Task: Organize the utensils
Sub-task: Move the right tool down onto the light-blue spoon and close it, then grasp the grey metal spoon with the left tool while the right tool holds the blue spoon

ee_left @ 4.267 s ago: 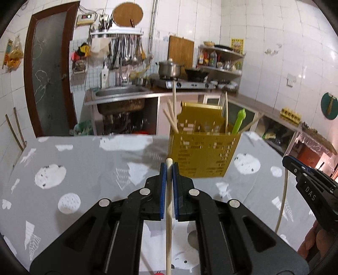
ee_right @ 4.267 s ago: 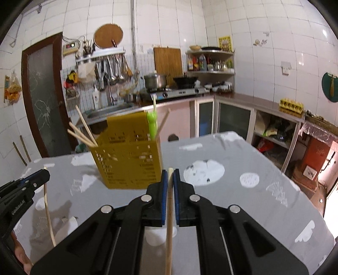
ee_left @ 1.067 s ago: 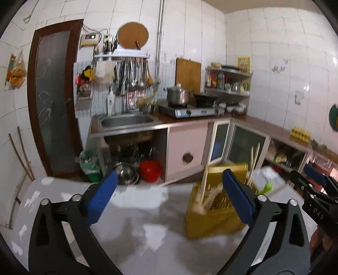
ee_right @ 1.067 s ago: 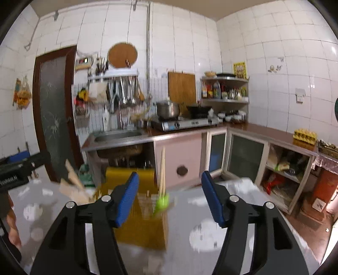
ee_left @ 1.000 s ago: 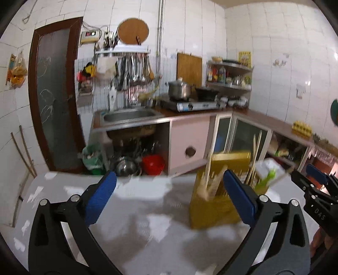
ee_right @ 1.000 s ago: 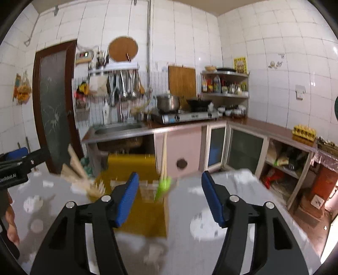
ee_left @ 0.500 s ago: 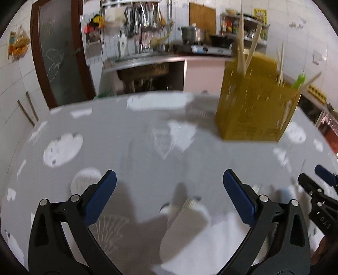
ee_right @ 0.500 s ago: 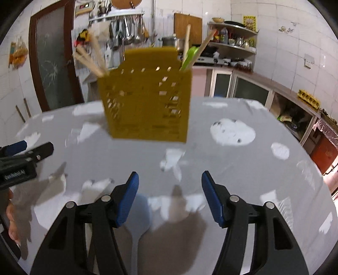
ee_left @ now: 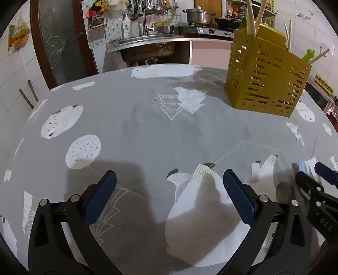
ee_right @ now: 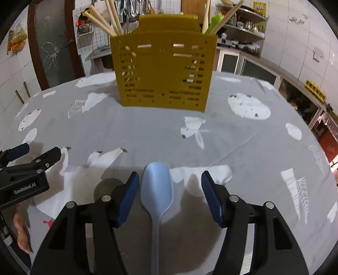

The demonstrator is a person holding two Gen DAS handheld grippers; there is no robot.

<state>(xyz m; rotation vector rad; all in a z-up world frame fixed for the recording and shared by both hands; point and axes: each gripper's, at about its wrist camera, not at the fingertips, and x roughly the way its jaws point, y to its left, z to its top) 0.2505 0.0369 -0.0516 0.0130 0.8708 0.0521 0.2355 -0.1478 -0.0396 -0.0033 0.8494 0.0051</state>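
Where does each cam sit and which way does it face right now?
Left wrist: on the left tool, angled down over the grey tablecloth; both its open fingers show, nothing between them; right tool at the right edge.
Right wrist: on the right tool, angled down at a blue spatula lying between its open fingers; left tool and a hand at the left edge.
Shared: the yellow utensil basket, tablecloth, kitchen counter behind.

Grey patterned tablecloth [ee_left: 147,131], steel sink [ee_left: 147,41], lidded pot [ee_left: 198,15] on stove, dark cracked door [ee_right: 52,46]
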